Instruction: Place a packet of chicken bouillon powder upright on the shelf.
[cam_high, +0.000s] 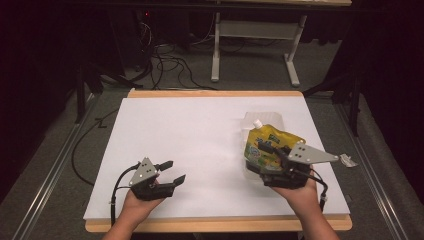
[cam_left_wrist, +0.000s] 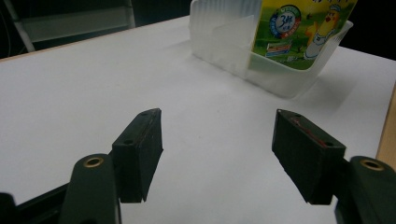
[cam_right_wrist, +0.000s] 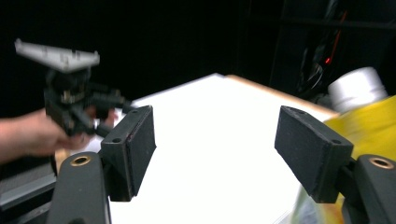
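- The left gripper (cam_high: 173, 171) rested low over the white table (cam_high: 200, 135), at its near left part, held in the person's left hand (cam_high: 137, 202).
- Its jaws stood wide apart with nothing between them; in the left gripper view only bare tabletop lay between the two black pads (cam_left_wrist: 140, 154).
- The yellow and green pouch (cam_high: 267, 142) with a white cap (cam_high: 257, 123) stood tilted in a clear plastic bin (cam_high: 260, 120) on the right part of the table.
- In the left gripper view the bin (cam_left_wrist: 243, 51) sat well ahead of the jaws, with the pouch (cam_left_wrist: 299, 32) leaning inside against its wall.
- The right gripper (cam_high: 265, 157) was just beside the pouch, on its near side, held by the right hand (cam_high: 300, 195).
- Its jaws were apart and pressed on nothing; in the blurred right gripper view the pouch (cam_right_wrist: 369, 116) lay outside the right-hand pad (cam_right_wrist: 313, 149), not between the pads.
- That view also showed the left gripper (cam_right_wrist: 70, 98) farther off.
- A small crumpled scrap (cam_high: 348, 160) lay near the table's right edge.
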